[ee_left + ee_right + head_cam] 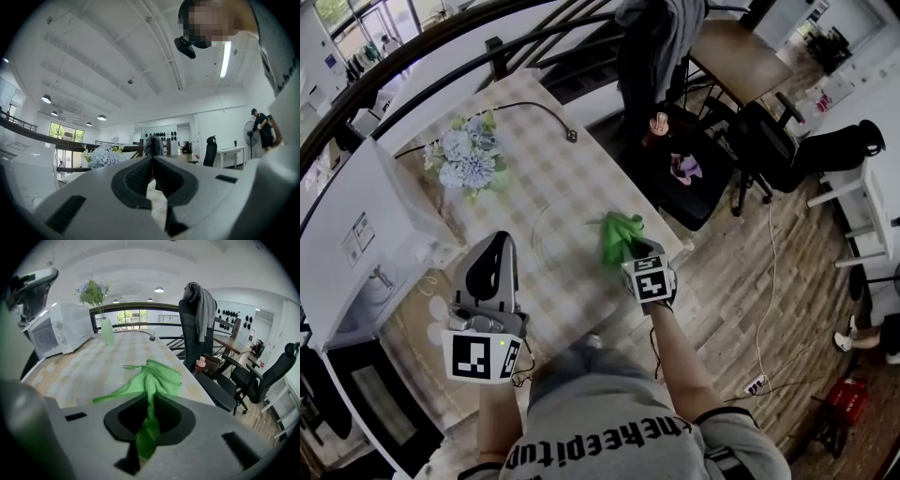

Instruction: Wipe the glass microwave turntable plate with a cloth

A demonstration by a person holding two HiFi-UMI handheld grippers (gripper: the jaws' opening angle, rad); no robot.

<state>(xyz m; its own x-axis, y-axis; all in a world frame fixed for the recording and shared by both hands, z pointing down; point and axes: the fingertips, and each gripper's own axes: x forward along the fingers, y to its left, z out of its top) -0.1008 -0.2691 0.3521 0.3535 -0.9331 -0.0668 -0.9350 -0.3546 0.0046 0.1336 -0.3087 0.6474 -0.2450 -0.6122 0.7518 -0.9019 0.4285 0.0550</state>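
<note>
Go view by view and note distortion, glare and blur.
Head view: fisheye curves the edges; even light; the clear round glass plate barely shows against the checked tablecloth. Left gripper view: the long white ceiling strip lamp glares; black corners. Right gripper view: black corners; the thin green cloth goes soft where the right tongs pinch it.

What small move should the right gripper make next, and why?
Probably drag the green cloth leftward across the glass plate. The right gripper is shut on the cloth, which lies bunched at about the plate's right edge, and most of the glass is uncovered.
</note>
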